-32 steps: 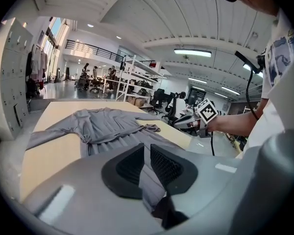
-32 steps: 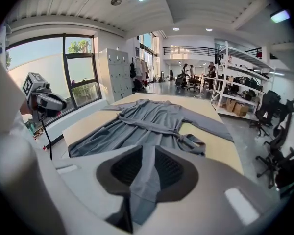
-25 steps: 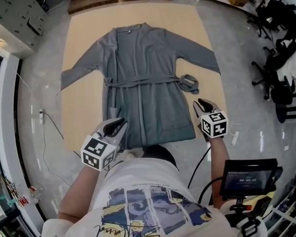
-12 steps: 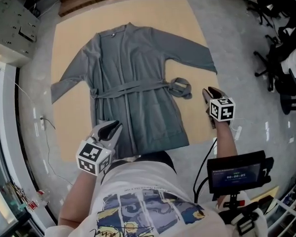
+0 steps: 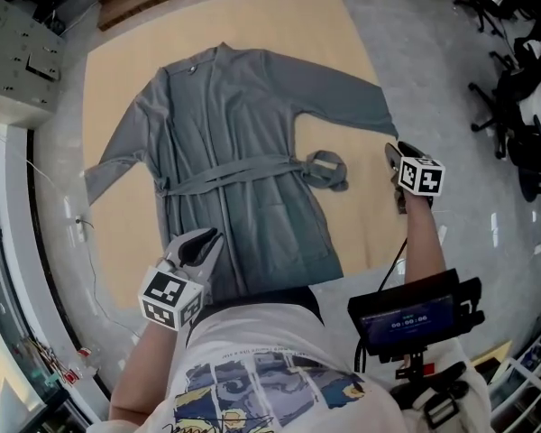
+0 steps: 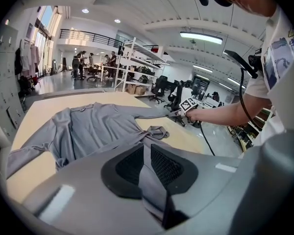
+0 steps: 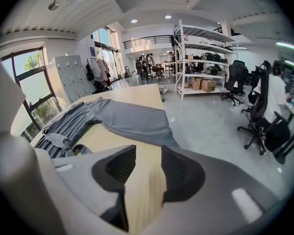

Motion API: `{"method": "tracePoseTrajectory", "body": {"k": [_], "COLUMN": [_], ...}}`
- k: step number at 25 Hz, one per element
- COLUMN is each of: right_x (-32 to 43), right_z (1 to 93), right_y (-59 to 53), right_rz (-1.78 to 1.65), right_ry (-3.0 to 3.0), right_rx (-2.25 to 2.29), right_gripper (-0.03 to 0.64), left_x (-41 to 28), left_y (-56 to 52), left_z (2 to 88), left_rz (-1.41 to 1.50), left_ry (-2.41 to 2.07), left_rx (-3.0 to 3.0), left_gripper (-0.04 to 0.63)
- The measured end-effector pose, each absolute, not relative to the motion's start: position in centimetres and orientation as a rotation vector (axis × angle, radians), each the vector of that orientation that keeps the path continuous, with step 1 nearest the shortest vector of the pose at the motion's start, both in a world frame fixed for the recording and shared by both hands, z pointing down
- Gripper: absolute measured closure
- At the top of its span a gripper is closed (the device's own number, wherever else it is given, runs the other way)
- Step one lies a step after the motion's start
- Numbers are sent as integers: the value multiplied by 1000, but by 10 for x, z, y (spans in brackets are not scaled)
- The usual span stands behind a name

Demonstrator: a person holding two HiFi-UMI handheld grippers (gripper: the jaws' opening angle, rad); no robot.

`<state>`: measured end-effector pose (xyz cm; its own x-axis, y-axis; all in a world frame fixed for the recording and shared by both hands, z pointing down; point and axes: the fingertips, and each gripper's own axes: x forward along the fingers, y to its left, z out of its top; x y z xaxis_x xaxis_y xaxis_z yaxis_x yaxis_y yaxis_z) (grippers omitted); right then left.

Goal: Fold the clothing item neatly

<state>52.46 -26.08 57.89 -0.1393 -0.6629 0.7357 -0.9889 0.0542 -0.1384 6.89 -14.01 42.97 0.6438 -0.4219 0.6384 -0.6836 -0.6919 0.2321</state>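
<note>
We are cataloguing:
- grey robe (image 5: 239, 106), soft matte cloth, lying flat and front up on tan mat (image 5: 343, 43), sleeves spreading wide.
- matching belt (image 5: 225, 171) crossing waist, free end curling into loose loop just beside robe's edge on our right.
- left tongs (image 5: 207, 239), smooth grey shells, hovering over lower left hem. Mesh-textured black pads are standing narrowly apart, with robe cloth showing through slit.
- right tongs (image 5: 395, 154) pointing down at bare mat near sleeve cuff on our right. Pads have just been opening, gripping nothing.
- glossy grey floor (image 5: 433, 61) surrounding mat.
</note>
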Motion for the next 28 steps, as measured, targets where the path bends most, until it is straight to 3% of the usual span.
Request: {"method": "tracePoseTrajectory", "body": {"k": [23,28], "right_x": [558,564], "right_z": [632,631], "right_y": [-320,-321], "right_rz": [1175,1153], "right_ry": [-1832,-1805], "right_rx": [1660,1667], "right_gripper": [431,473], "left_x": [93,83], "left_y": [-140,-139], "left_z": [459,462], "left_rz": [821,807], "left_ry": [-772,-793], "left_rx": [2342,2320], "left_gripper": [545,545]}}
